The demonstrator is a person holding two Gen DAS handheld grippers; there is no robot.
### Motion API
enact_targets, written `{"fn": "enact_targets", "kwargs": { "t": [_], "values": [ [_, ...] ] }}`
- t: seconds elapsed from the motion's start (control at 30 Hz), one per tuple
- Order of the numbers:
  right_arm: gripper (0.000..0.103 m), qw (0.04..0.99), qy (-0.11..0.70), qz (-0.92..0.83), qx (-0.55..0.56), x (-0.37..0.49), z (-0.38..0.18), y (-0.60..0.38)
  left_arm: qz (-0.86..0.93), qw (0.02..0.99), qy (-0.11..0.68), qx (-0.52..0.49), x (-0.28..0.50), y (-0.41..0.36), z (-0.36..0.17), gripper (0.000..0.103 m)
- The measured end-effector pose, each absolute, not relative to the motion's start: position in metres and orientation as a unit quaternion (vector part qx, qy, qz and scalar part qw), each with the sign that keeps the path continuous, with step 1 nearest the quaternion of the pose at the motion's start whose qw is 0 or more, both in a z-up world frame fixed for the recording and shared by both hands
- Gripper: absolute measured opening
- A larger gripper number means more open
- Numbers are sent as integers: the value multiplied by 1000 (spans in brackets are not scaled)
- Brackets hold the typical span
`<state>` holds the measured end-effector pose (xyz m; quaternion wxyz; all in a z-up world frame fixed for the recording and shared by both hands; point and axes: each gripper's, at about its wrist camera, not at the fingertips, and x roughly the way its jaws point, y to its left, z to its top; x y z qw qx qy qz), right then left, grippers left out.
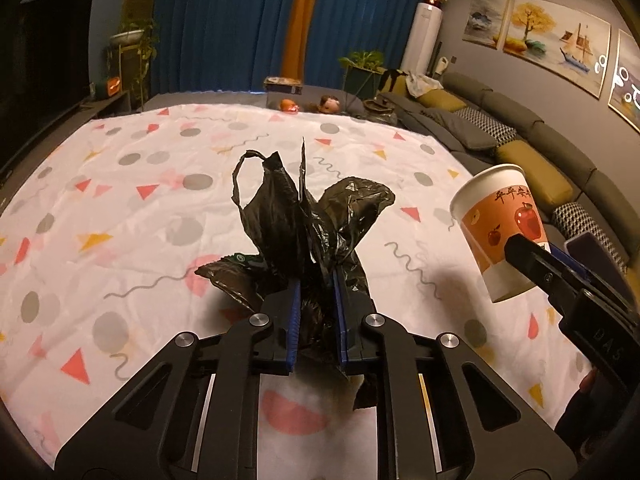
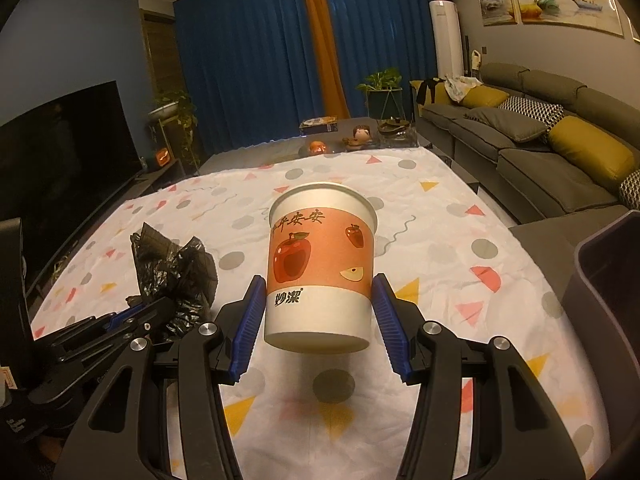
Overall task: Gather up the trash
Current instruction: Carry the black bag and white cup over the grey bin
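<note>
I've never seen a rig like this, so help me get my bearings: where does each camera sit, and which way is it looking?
Left wrist view: sits on the left gripper, looking along it over the patterned cloth toward blue curtains; jaws pinch a black plastic bag.
Right wrist view: sits on the right gripper, same direction; jaws hold a paper cup above the cloth.
Shared: each view shows the other gripper, plus cup, bag, curtains and sofa.
</note>
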<state>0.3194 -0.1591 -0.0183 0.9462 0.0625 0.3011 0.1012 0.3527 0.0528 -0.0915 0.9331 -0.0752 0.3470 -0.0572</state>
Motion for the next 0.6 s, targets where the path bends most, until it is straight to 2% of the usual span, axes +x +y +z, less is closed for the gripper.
{"fn": "enact_targets", "kwargs": {
  "t": [0.33, 0.6],
  "values": [
    [54, 956, 265, 108, 72, 276, 14, -180, -63, 951, 295, -68, 309, 44, -46, 14],
    [54, 966, 230, 84, 86, 228, 36, -230, -117, 957, 263, -43, 275, -15, -13, 14]
  ]
}}
